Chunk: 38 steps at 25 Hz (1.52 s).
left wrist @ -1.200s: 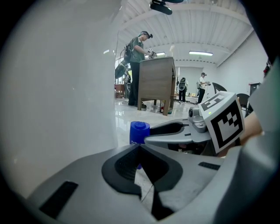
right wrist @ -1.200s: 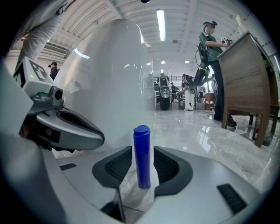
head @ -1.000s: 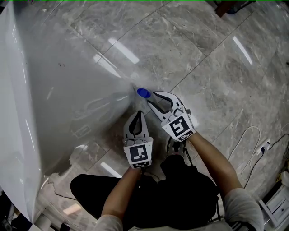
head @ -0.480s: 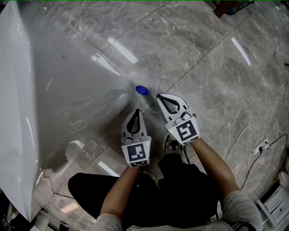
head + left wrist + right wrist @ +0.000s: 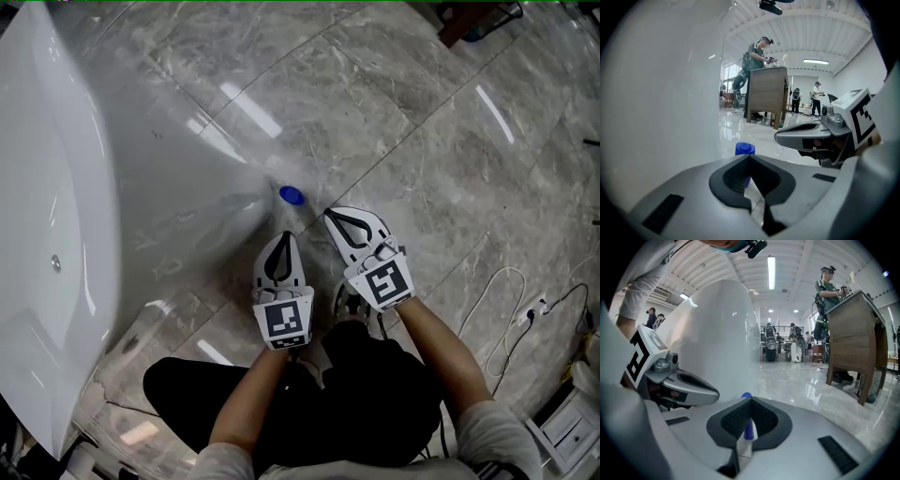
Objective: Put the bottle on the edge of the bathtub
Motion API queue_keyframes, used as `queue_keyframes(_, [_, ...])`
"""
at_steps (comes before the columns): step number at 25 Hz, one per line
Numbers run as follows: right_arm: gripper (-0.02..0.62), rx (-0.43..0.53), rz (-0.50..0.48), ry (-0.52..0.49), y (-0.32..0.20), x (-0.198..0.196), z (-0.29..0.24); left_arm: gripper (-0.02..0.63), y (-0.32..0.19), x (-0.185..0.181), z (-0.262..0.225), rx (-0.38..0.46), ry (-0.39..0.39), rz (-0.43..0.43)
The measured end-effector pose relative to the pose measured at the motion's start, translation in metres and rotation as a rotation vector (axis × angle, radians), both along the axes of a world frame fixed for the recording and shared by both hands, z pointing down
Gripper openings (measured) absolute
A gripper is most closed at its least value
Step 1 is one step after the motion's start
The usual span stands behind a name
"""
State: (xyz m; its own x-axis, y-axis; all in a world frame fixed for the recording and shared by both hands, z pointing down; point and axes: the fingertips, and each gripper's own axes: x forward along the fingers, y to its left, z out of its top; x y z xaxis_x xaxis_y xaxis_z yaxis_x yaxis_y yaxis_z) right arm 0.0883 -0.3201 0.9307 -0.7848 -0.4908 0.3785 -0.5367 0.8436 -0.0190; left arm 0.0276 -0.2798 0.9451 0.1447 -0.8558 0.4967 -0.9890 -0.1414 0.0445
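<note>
The bottle (image 5: 292, 208), clear with a blue cap (image 5: 292, 195), stands upright on the marble floor (image 5: 412, 141) at the foot of the white bathtub (image 5: 56, 187), so it is nowhere near the tub's edge yet. A second ago the right gripper (image 5: 330, 216) had its jaws spread wide at the bottle's cap. Now they are fully together with nothing between them, the tips just beside the bottle and not on it. From the left gripper view the right gripper (image 5: 780, 137) shows as a closed beak clear of the cap (image 5: 745, 149). That closing looks like a missed or abandoned grasp, so the pickup has yet to be made. The left gripper (image 5: 284, 234) is also closed and empty, pointing at the bottle from just behind it, as it was before. The head view has swung to show more of the tub's basin. The bottle's clear body is hard to separate from the glossy floor. In both gripper views only its cap (image 5: 746, 395) and a sliver through the jaw window show. Glare blurs where the tub's rim ends.
</note>
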Motion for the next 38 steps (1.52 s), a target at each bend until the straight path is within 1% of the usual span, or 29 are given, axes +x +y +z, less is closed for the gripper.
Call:
queue_keyframes(4, [0.006, -0.008, -0.027, -0.003, -0.005, -0.002, -0.014, 0.011, -0.003, -0.005, -0.012, 0.005, 0.009, -0.002])
queue_keyframes(7, [0.005, 0.029, -0.064, 0.020, -0.009, -0.002, -0.022, 0.011, -0.004, -0.002, -0.017, 0.011, 0.002, 0.023])
queue_keyframes(9, [0.005, 0.015, -0.049, 0.016, -0.011, -0.001, -0.027, 0.011, -0.006, 0.003, -0.022, 0.021, -0.016, 0.054])
queue_keyframes(11, [0.005, -0.011, -0.035, 0.016, -0.012, -0.001, -0.033, 0.011, -0.008, 0.007, -0.032, 0.032, -0.011, 0.073])
queue_keyframes(14, [0.005, -0.059, -0.034, 0.035, -0.014, -0.001, -0.050, 0.011, -0.007, 0.008, -0.049, -0.016, 0.025, 0.075])
queue_keyframes(17, [0.006, -0.045, -0.106, 0.111, -0.008, -0.003, -0.071, 0.011, -0.007, 0.007, -0.073, -0.047, 0.037, 0.068])
queue_keyframes(20, [0.005, -0.098, -0.080, 0.117, -0.005, -0.003, -0.097, 0.011, -0.010, 0.005, -0.104, -0.063, 0.038, 0.065])
queue_keyframes(23, [0.005, -0.115, -0.083, 0.129, -0.003, -0.005, -0.135, 0.011, -0.006, 0.001, -0.137, -0.097, 0.034, 0.059])
queue_keyframes(27, [0.005, -0.169, -0.061, 0.138, 0.002, -0.005, -0.180, 0.011, -0.006, -0.001, -0.188, -0.121, 0.070, 0.012])
queue_keyframes(30, [0.005, -0.201, -0.053, 0.152, 0.000, -0.005, -0.213, 0.011, -0.010, -0.001, -0.227, -0.153, 0.072, -0.015])
queue_keyframes(33, [0.005, -0.208, -0.045, 0.145, -0.004, -0.007, -0.257, 0.011, -0.014, -0.002, -0.270, -0.155, 0.047, -0.001])
queue_keyframes(36, [0.005, -0.199, -0.010, 0.146, -0.009, 0.001, -0.306, 0.011, -0.014, 0.003, -0.313, -0.163, 0.015, 0.036])
queue_keyframes(38, [0.005, -0.208, 0.013, 0.145, -0.010, 0.004, -0.338, 0.011, -0.012, 0.000, -0.340, -0.178, -0.001, 0.042])
